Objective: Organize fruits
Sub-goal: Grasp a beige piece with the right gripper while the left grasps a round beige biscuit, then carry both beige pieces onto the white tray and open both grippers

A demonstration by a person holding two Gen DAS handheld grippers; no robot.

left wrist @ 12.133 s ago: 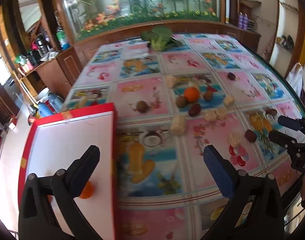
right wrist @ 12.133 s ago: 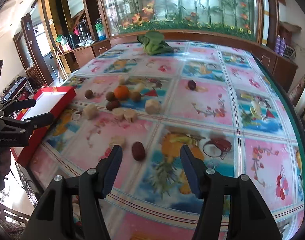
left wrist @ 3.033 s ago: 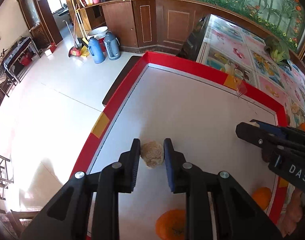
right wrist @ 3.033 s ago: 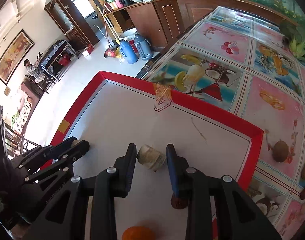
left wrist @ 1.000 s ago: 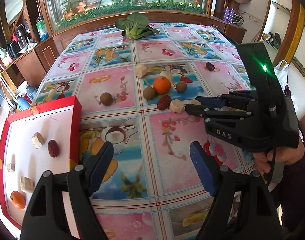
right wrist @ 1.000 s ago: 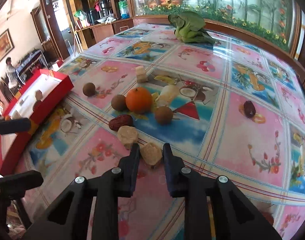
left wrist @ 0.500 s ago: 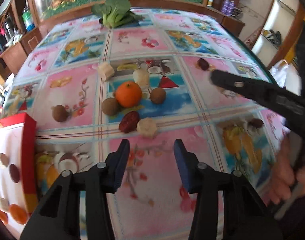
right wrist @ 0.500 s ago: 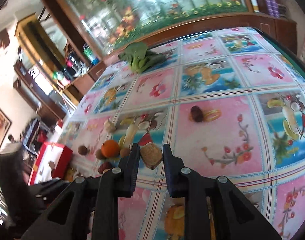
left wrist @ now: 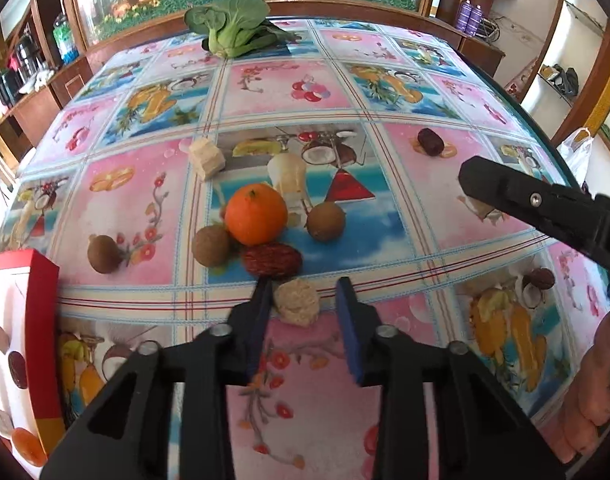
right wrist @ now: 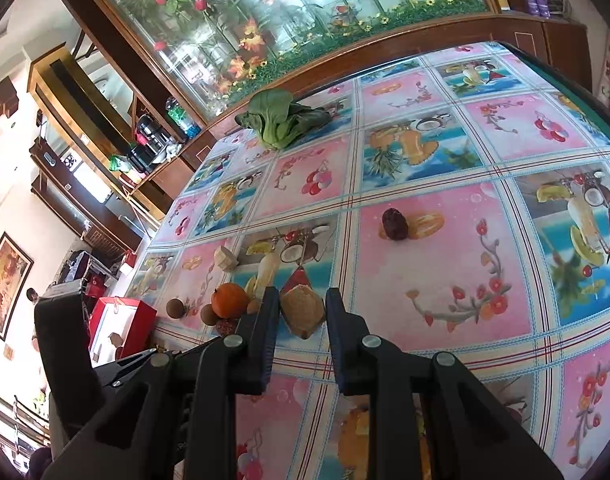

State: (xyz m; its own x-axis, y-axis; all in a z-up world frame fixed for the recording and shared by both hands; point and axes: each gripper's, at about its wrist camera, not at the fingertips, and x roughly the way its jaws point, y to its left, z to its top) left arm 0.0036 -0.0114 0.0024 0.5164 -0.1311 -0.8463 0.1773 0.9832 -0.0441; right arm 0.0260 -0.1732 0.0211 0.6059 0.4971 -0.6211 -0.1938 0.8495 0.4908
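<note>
Red box (left wrist: 45, 276) — date (left wrist: 17, 369), orange (left wrist: 27, 446), pale cubes inside.

Pale crumbly fruit chunk (left wrist: 297, 307) on floral tablecloth, just below dark red date (left wrist: 271, 260); round orange tangerine (left wrist: 256, 213) behind, among brown longans.

The right gripper (right wrist: 303, 312) is clamped on a tan, rough chunk (right wrist: 303, 314) held above the fruit-print tablecloth (right wrist: 445, 280), with an orange (right wrist: 229, 301) and a red box (right wrist: 121, 322) off to its left.
</note>
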